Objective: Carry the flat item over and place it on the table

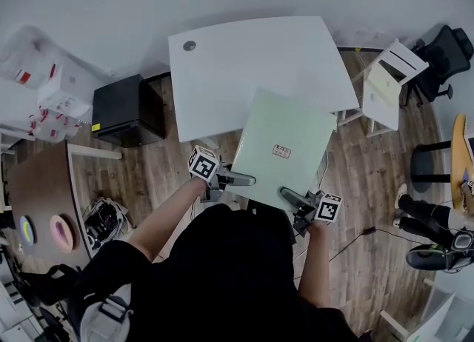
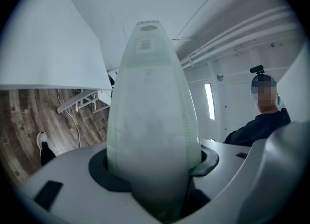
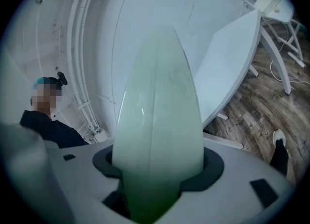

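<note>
The flat item (image 1: 281, 148) is a pale green square board with a small label, held slanted over the near edge of the white table (image 1: 244, 59). My left gripper (image 1: 241, 179) is shut on the board's near left edge. My right gripper (image 1: 290, 198) is shut on its near right edge. In the left gripper view the board (image 2: 152, 102) stands edge-on between the jaws of that gripper (image 2: 152, 169). In the right gripper view the board (image 3: 157, 121) fills the gap between the jaws of that gripper (image 3: 157, 169) the same way. The table top (image 3: 227, 68) shows beyond it.
A black cabinet (image 1: 126, 109) stands left of the table, with white boxes (image 1: 52, 85) beyond it. To the right are a white chair (image 1: 389, 81) and a black office chair (image 1: 444, 55). A brown table (image 1: 37, 192) is at the left. Another person's legs (image 1: 429, 215) and a floor cable (image 1: 355, 237) lie at the right.
</note>
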A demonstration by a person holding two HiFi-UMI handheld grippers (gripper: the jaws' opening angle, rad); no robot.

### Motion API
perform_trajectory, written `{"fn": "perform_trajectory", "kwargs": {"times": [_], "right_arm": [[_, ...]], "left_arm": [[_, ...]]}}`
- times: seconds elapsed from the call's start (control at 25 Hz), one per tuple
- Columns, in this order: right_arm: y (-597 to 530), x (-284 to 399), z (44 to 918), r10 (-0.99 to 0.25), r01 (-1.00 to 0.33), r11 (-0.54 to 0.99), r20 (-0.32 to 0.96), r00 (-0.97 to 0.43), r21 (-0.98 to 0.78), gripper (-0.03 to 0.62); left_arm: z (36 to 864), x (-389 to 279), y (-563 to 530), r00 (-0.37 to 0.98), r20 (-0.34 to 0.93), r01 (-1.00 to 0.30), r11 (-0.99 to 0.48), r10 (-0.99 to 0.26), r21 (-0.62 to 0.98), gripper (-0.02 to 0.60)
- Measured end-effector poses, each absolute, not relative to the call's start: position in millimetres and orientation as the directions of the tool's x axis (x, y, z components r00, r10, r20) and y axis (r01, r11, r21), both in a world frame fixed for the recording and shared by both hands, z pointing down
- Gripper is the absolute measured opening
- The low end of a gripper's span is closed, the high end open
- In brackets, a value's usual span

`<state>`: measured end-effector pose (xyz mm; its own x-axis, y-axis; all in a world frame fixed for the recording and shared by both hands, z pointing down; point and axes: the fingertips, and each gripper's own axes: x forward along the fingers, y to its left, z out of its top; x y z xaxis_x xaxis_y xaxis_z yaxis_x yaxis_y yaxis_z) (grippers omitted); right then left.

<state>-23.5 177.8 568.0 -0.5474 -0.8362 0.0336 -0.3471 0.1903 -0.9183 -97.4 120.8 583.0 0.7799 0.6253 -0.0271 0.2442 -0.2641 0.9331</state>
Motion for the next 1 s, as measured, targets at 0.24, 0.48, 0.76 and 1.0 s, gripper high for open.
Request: {"fn": "perform_trajectory", "kwargs": {"times": [0.24, 0.48, 0.76, 1.0], "right_arm": [[120, 58, 584, -0.8, -0.29, 0.184, 0.028, -0.599, -0.939, 0.31], [58, 133, 591, -0.743, -0.249, 0.178, 0.036, -0.668, -0.952, 0.31], [-12, 179, 609, -0.669, -0.214, 0.156, 0.056, -0.741, -0.964, 0.31], [-58, 204, 636, -0.593, -0.209, 0.162, 0.074, -0.802, -0.964, 0.308]], "left_arm": [[591, -22, 65, 0.827, -0.014, 0.196, -0.264, 0.562, 0.944, 0.302], [605, 49, 11, 0.868, 0.001, 0.141, -0.248, 0.497, 0.958, 0.302], [623, 91, -50, 0.913, -0.009, 0.101, -0.206, 0.407, 0.973, 0.302], [646, 112, -94, 0.95, -0.003, 0.073, -0.214, 0.311, 0.974, 0.302]]}}
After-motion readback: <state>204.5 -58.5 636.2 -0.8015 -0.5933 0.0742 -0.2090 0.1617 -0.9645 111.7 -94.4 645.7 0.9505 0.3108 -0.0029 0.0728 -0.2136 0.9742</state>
